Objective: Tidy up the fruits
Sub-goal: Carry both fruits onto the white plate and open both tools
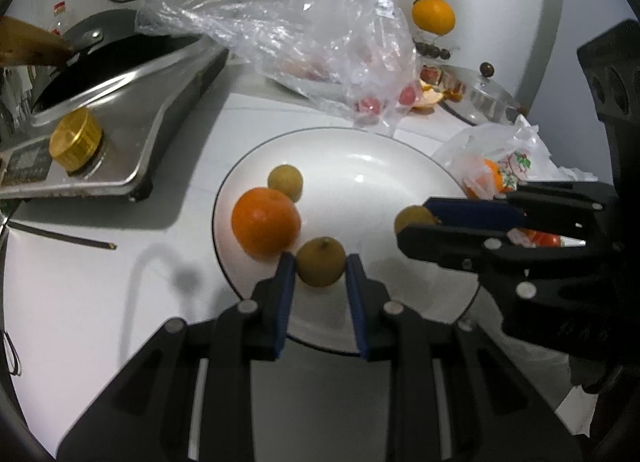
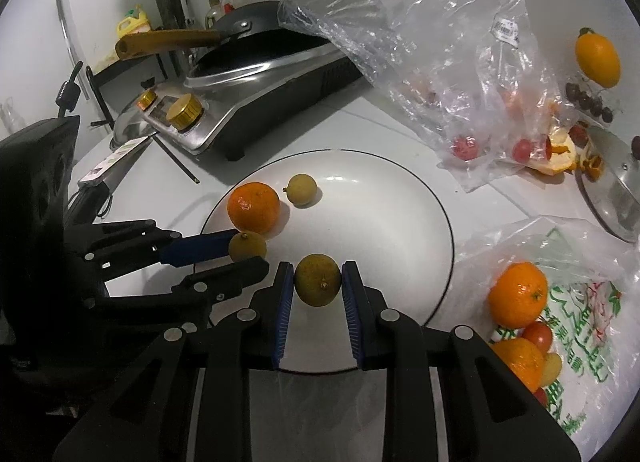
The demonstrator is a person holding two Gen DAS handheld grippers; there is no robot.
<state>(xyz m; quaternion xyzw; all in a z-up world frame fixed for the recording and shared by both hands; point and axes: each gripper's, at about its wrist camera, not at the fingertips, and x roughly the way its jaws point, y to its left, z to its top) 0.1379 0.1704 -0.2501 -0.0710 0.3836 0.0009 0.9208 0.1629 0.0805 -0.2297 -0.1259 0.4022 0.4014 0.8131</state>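
Observation:
A white plate (image 1: 360, 158) (image 2: 400, 214) holds an orange (image 1: 265, 221) (image 2: 253, 207) and a small yellow-green fruit (image 1: 285, 182) (image 2: 302, 190). My left gripper (image 1: 321, 267) (image 2: 247, 251) is shut on another small yellow-green fruit (image 1: 321, 267) (image 2: 247, 247) just above the plate beside the orange. My right gripper (image 2: 317, 280) (image 1: 412, 222) is shut on a third such fruit (image 2: 317, 280) (image 1: 413, 217) over the plate's near right part.
A stove with a black pan (image 2: 256, 58) stands at the back left. A clear plastic bag (image 2: 448, 46) lies behind the plate. A printed bag with oranges and tomatoes (image 2: 520, 298) lies to the right, beside a glass lid (image 2: 612, 198) and orange peel (image 2: 564, 154).

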